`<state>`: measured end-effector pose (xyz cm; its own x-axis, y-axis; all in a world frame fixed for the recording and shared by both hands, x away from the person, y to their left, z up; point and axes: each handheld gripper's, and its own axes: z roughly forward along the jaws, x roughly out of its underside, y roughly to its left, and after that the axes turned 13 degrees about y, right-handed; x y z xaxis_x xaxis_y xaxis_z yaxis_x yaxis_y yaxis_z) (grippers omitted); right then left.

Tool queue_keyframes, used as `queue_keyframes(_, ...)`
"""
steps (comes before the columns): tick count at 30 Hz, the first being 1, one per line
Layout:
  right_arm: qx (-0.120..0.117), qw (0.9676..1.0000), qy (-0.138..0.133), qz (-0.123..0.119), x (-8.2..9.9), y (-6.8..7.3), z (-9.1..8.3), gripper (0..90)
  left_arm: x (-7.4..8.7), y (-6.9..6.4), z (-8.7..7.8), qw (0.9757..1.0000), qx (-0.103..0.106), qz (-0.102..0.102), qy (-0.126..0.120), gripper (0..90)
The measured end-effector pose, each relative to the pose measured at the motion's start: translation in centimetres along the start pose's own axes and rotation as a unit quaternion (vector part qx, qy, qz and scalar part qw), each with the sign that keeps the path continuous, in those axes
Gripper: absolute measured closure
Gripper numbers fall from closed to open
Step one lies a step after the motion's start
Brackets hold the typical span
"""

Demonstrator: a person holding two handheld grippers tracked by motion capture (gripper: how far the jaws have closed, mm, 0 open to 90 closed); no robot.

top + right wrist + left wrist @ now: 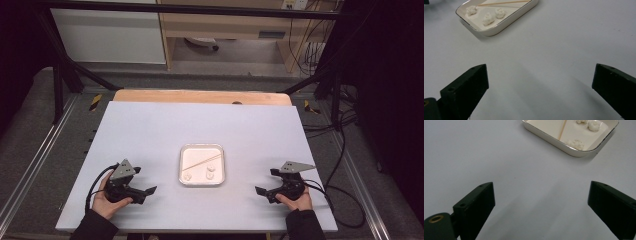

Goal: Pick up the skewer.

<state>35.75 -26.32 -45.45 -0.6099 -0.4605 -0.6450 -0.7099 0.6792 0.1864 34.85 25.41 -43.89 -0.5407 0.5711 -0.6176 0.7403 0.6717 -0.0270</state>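
The white tray (pixel 201 164), holding a thin stick (pixel 201 161) and three small white lumps (pixel 488 19), sits at centre frame. The left gripper (pixel 145 191) at lower left and the right gripper (pixel 263 186) at lower right flank it, well apart, jaws wide and empty.

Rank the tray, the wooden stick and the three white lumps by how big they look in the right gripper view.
1. Tray, clearly the largest.
2. Wooden stick, long but very thin, lying inside the tray.
3. White lumps, all three look about the same size; I would not rank them against each other.
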Motion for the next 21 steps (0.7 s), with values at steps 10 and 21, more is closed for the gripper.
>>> queue_keyframes(10, 0.003, 1.0, 0.004, 0.001, 0.0, 0.0, 0.1, 1.1, -1.4, -0.5, 0.2, 0.9999, -0.002, 0.01, 0.007, 7.9)
queue_keyframes(21, 0.005, 1.0, 0.008, 0.0, 0.0, 0.1, 0.2, 1.1, -3.2, -0.8, 0.5, 0.9994, -0.006, 0.031, 0.011, 8.1)
